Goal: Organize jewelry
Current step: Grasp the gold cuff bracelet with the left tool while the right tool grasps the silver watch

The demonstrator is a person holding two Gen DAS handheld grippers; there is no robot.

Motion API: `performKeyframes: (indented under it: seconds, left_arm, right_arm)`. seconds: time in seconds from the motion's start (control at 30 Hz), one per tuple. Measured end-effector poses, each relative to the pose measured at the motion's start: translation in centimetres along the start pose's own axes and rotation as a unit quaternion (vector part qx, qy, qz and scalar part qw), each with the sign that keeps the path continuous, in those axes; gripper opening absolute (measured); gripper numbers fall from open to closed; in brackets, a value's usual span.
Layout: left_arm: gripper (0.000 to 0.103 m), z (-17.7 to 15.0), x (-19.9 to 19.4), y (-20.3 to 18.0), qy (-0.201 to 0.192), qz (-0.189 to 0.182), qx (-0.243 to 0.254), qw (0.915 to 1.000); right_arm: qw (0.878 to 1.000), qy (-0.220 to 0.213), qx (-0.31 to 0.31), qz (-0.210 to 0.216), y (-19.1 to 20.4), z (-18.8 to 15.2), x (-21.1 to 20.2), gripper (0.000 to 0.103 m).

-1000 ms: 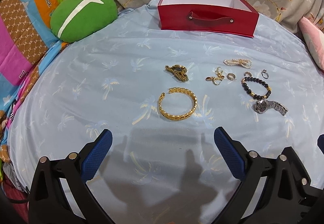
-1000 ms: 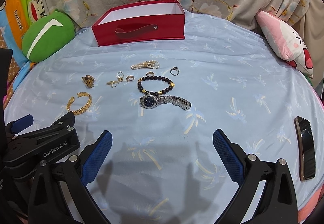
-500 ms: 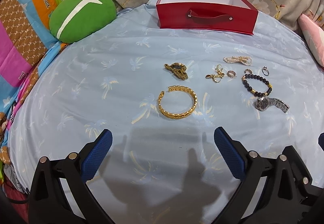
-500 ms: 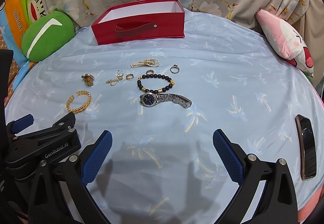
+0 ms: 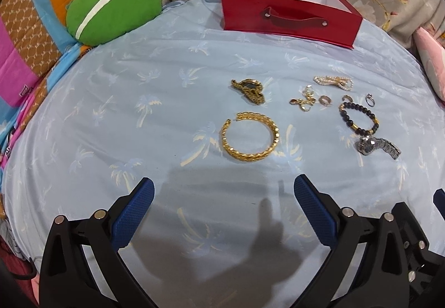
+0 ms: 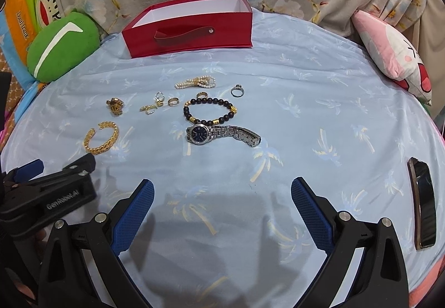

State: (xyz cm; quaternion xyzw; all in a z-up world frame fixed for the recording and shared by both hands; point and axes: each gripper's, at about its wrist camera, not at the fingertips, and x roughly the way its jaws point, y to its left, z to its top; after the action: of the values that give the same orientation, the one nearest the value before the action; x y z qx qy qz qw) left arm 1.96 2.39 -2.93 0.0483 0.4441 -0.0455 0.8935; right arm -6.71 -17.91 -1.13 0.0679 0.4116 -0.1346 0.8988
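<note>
Jewelry lies spread on a light blue sheet. A gold cuff bangle [image 5: 249,139] [image 6: 101,137] lies just ahead of my open, empty left gripper [image 5: 222,192]. A silver watch [image 6: 221,134] [image 5: 375,145] lies ahead of my open, empty right gripper [image 6: 222,191]. Behind the watch sit a black bead bracelet [image 6: 211,110], a pearl bracelet [image 6: 196,82], a silver ring [image 6: 237,91], several small gold rings and earrings [image 6: 160,103] and a gold clip [image 5: 249,91]. An open red box [image 5: 289,11] [image 6: 189,27] stands at the back.
A green cushion [image 5: 111,9] rests at the back left and a pink plush pillow [image 6: 389,52] at the back right. A dark phone [image 6: 422,201] lies at the right edge of the bed. Floral fabric rises behind the box.
Both grippers have crept slightly forward toward the jewelry; the bangle and watch sit a little lower in view. Nothing was grasped and the jaws stay wide.
</note>
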Motion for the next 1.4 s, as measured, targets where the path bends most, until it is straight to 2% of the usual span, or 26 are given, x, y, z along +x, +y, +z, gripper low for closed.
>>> performKeyframes:
  seconds: [0.33, 0.47, 0.6, 0.77, 0.97, 1.03, 1.13, 1.2, 1.27, 1.4]
  left_arm:
    - [0.098, 0.5, 1.9, 2.9, 0.017, 0.018, -0.03, 0.9992]
    - [0.098, 0.7, 2.1, 2.7, 0.02, 0.004, -0.03, 0.9993]
    - [0.098, 0.9, 2.5, 1.3, 0.024, -0.016, -0.018, 0.9994]
    - [0.098, 1.4, 4.5, -0.8, 0.045, -0.033, -0.003, 0.9984]
    - [0.098, 2.3, 5.5, -2.2, 0.032, -0.024, 0.002, 0.9992]
    - [0.094, 2.5, 5.5, -2.3, 0.027, -0.023, 0.003, 0.9994]
    - [0.082, 2.9, 5.4, -2.4, 0.021, -0.025, 0.005, 0.9994]
    - [0.067, 3.1, 5.2, -2.4, 0.018, -0.03, 0.007, 0.9994]
    - [0.057, 3.2, 5.1, -2.2, 0.016, -0.037, 0.003, 0.9992]
    - [0.055, 3.5, 5.0, -1.6, 0.021, -0.055, -0.005, 0.9983]
  right_arm:
    - [1.0, 0.016, -0.002, 0.015, -0.5, 0.7, 2.2, 0.082]
    - [0.999, 0.025, -0.001, 0.035, -0.2, 1.4, 3.4, 0.072]
    - [0.998, 0.038, 0.007, 0.046, -0.1, 2.0, 4.7, 0.067]
    - [0.999, 0.035, 0.013, 0.038, -0.6, 2.5, 5.1, 0.067]
    - [0.999, 0.028, 0.011, 0.028, -0.9, 2.7, 5.0, 0.067]
    - [0.999, 0.027, 0.009, 0.028, -0.9, 2.8, 5.0, 0.067]
    - [0.999, 0.029, 0.008, 0.029, -0.9, 2.9, 5.4, 0.067]
    - [0.999, 0.031, 0.008, 0.029, -1.0, 3.0, 5.6, 0.067]
    - [0.999, 0.033, 0.009, 0.031, -1.0, 3.2, 6.0, 0.067]
    - [0.999, 0.032, 0.013, 0.036, -1.2, 3.6, 6.3, 0.067]
